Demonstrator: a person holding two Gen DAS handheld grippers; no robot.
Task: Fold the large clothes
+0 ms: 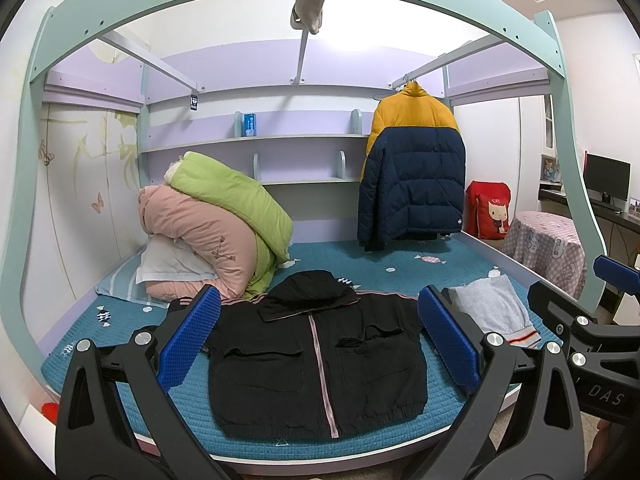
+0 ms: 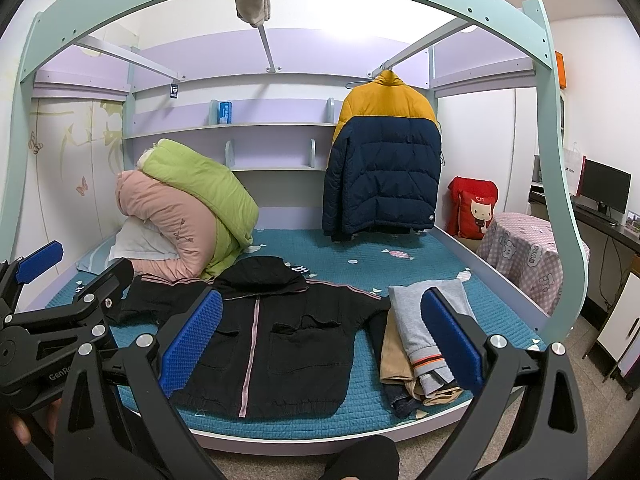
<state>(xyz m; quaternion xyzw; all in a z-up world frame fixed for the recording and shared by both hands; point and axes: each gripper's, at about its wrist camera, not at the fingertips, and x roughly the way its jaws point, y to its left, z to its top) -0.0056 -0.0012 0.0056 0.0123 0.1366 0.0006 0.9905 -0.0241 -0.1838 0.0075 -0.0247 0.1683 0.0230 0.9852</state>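
Observation:
A black hooded jacket [image 1: 316, 364] with a pink zip stripe lies spread flat, front up, on the teal bed [image 1: 400, 280]; it also shows in the right wrist view [image 2: 276, 340]. My left gripper [image 1: 320, 344] is open and empty, held in front of the bed's near edge, apart from the jacket. My right gripper [image 2: 324, 340] is open and empty, to the right of the left one; it shows at the right edge of the left wrist view [image 1: 576, 304]. The left gripper shows at the left of the right wrist view [image 2: 76, 272].
A pile of folded clothes, grey on top [image 2: 424, 332], lies right of the jacket. Rolled pink and green quilts [image 1: 216, 224] sit at the back left. A yellow and navy puffer coat [image 1: 412, 172] hangs at the back right. A covered table [image 2: 532, 252] stands right of the bed.

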